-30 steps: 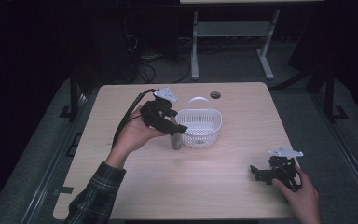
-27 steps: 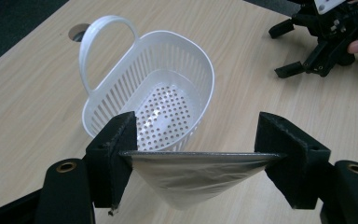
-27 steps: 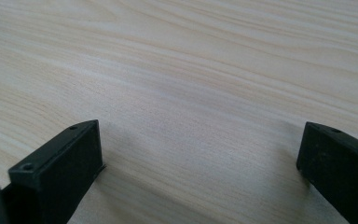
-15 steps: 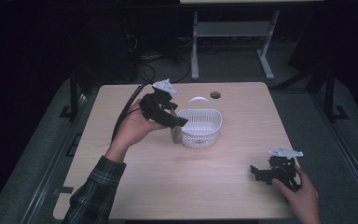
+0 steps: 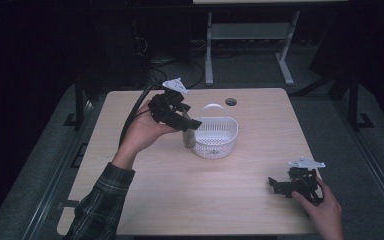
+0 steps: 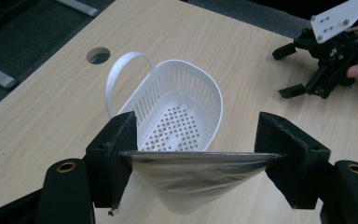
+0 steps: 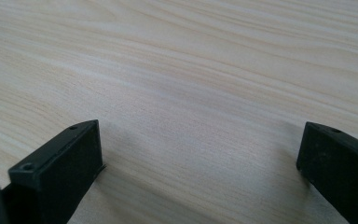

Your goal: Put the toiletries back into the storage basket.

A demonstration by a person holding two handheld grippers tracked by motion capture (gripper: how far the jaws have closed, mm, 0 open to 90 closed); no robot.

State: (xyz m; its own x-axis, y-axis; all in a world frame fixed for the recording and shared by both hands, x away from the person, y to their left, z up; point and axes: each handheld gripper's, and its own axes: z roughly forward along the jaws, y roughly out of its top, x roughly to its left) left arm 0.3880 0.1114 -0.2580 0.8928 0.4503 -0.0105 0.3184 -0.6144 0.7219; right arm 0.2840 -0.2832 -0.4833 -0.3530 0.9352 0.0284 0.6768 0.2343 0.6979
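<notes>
My left gripper (image 5: 189,125) is raised above the table, just left of a white perforated basket (image 5: 216,136). Its jaws are shut on the top edge of a silvery foil pouch (image 6: 193,179), which hangs down between them. In the high view the pouch (image 5: 188,139) dangles against the basket's left side. The basket (image 6: 182,114), with a loop handle at its far end, has nothing inside in the left gripper view. My right gripper (image 5: 276,184) rests low at the table's near right, held by a hand. Its jaws stand wide apart over bare wood (image 7: 200,116).
A round cable hole (image 5: 231,102) sits in the table behind the basket. A thick black cable (image 5: 135,107) trails from my left gripper off the table's far left. A metal stand (image 5: 245,35) is on the floor beyond the table.
My left gripper has lifted slightly and shifted toward the far side with the pouch, staying beside the basket. The right gripper has not moved.
</notes>
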